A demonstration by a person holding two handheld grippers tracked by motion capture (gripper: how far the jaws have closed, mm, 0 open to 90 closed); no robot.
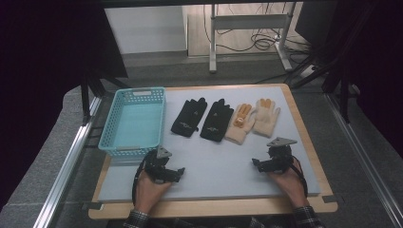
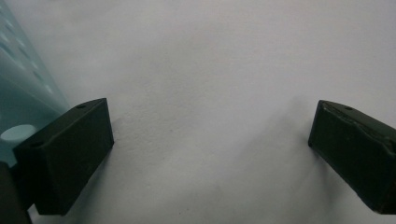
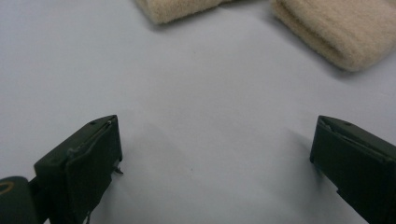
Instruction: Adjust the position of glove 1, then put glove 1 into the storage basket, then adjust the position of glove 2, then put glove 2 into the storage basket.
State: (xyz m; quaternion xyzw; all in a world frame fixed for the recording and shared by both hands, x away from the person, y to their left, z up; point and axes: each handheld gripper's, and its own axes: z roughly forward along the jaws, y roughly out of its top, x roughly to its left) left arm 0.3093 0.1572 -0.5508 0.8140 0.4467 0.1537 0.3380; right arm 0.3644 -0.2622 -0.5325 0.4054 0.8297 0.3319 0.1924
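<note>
Fingers of left gripper [image 1: 167, 172] wide apart, nothing between, bare grey mat [image 1: 218, 161] under them; same in left gripper view [image 2: 210, 154]. Fingers of right gripper [image 1: 267, 165] also spread, empty, resting low on mat; cream cuffs ahead in right gripper view [image 3: 215, 158]. Nearest things: two cream gloves [image 1: 252, 121] flat at far right of mat, palms partly orange. Two black gloves [image 1: 203, 118] just left of them, side by side. Turquoise basket [image 1: 110, 140] at mat's left edge, near left gripper.

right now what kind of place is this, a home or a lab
Likely a lab or recording workstation, not a home: a grey work mat on a wooden board, metal frame rails around it, and loose cables on the floor behind.
</note>
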